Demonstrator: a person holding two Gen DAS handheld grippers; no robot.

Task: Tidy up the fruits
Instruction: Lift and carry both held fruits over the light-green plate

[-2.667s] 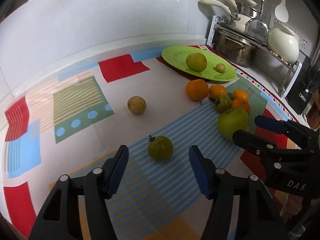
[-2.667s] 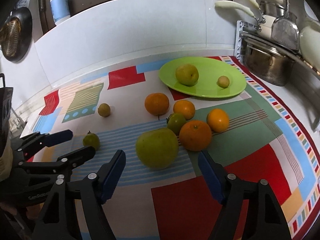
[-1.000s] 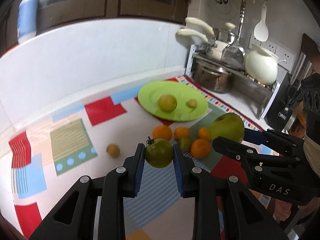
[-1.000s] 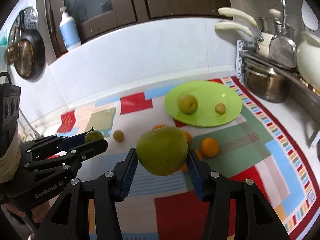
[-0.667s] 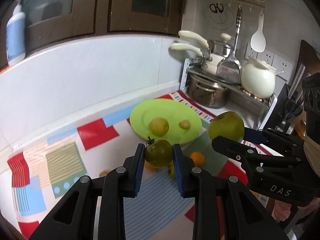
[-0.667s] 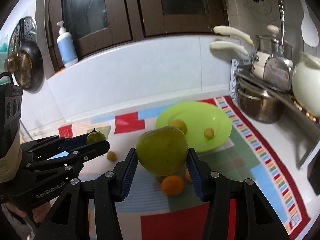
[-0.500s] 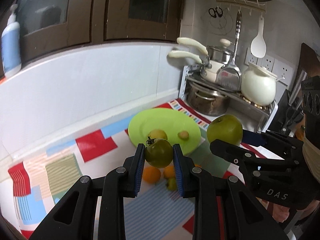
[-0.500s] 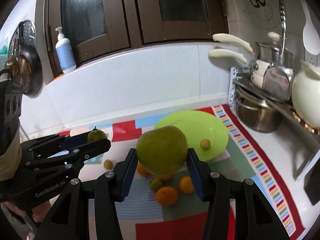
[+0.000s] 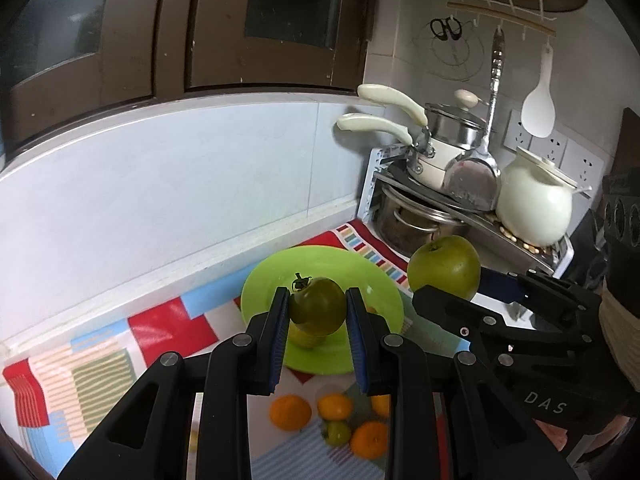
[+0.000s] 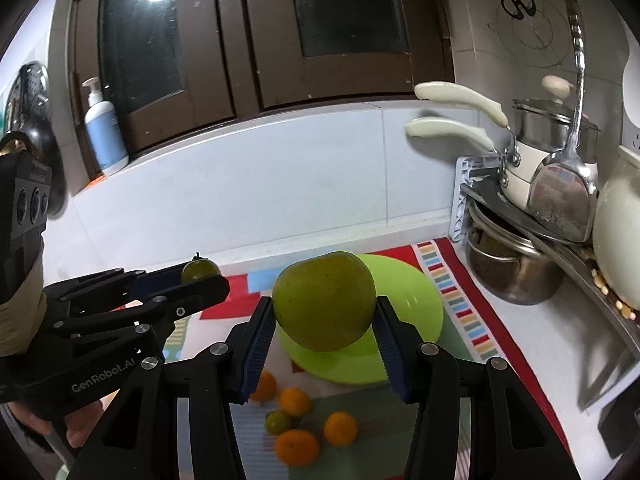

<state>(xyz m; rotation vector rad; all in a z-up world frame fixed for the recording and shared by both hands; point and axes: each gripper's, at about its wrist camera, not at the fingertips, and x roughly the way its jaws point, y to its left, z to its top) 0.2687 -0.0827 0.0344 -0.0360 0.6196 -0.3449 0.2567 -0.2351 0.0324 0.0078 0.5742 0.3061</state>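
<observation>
kitchen counter under a patterned mat (image 9: 168,322), white backsplash and dark cabinet doors behind, pots and a white jar on a rack (image 9: 460,216) at the right. on the mat near the back wall, a lime green plate (image 9: 340,354), with at least one yellowish fruit (image 9: 304,340) on it, mostly hidden behind the carried fruit.

right gripper (image 10: 325,330) clamped on a large green apple (image 10: 324,306), raised in the air, plate showing behind and below it. left gripper (image 9: 318,316) closed tight on a small dark green fruit with a stem (image 9: 318,310), also lifted clear of the mat, plate behind it. both grippers side by side, each visible in the other's view.

lower down on the mat, nearer than the plate: four oranges, among them one at the left (image 9: 290,412), a second beside it (image 9: 335,406) and another nearer the camera (image 9: 370,439), plus a small green fruit (image 9: 338,432) among them.

judged progress: partly done. some fruit on the plate, two pieces in transit and not yet set down, the oranges and small green one left to gather.
</observation>
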